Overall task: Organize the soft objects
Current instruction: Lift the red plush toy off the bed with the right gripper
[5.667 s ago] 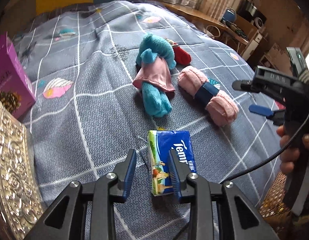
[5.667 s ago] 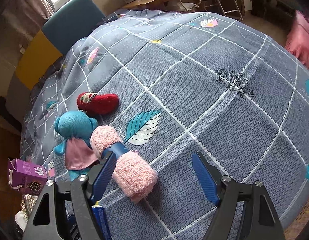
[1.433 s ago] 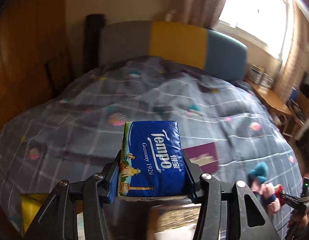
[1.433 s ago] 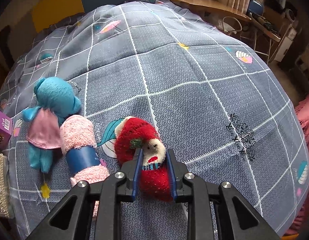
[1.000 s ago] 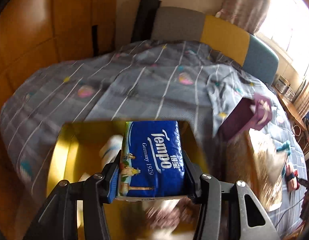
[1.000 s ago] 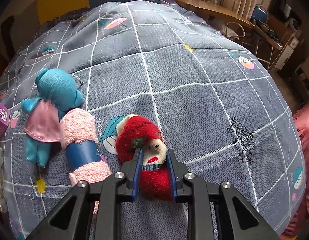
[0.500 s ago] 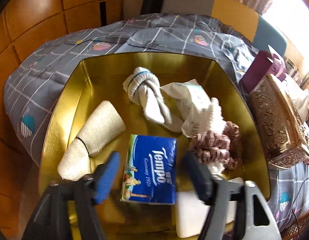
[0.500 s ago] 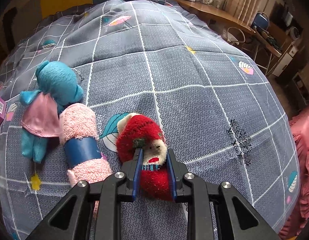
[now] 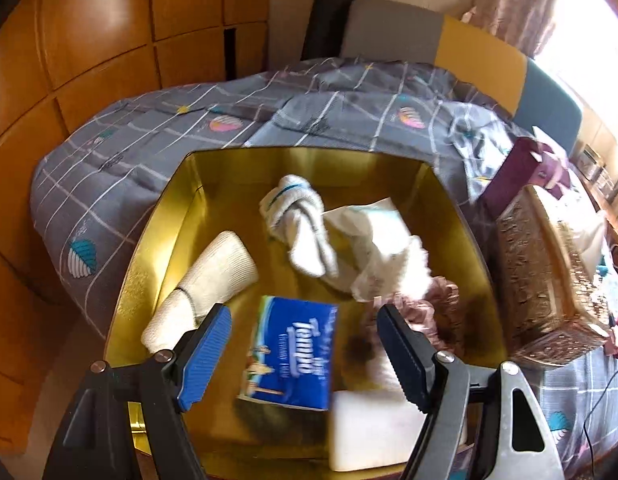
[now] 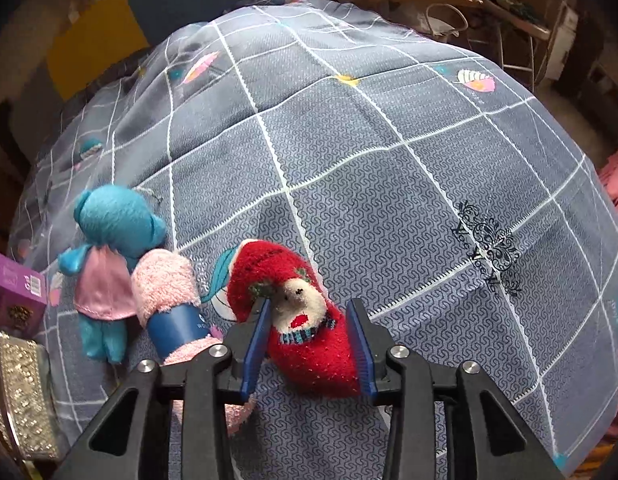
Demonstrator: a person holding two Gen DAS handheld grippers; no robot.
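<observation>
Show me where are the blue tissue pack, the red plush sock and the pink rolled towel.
blue tissue pack (image 9: 293,354): left wrist view, middle of its printed face.
red plush sock (image 10: 329,354): right wrist view, red body below the white face.
pink rolled towel (image 10: 163,280): right wrist view, fluffy upper end.

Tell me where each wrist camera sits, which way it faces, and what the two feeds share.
Left wrist: above the gold box, looking down at the tissue pack lying inside; only the left gripper shows, open.
Right wrist: over the bedspread, facing the red plush toy; only the right gripper shows, jaws opening around it.
Shared: bedspread, purple carton.
</observation>
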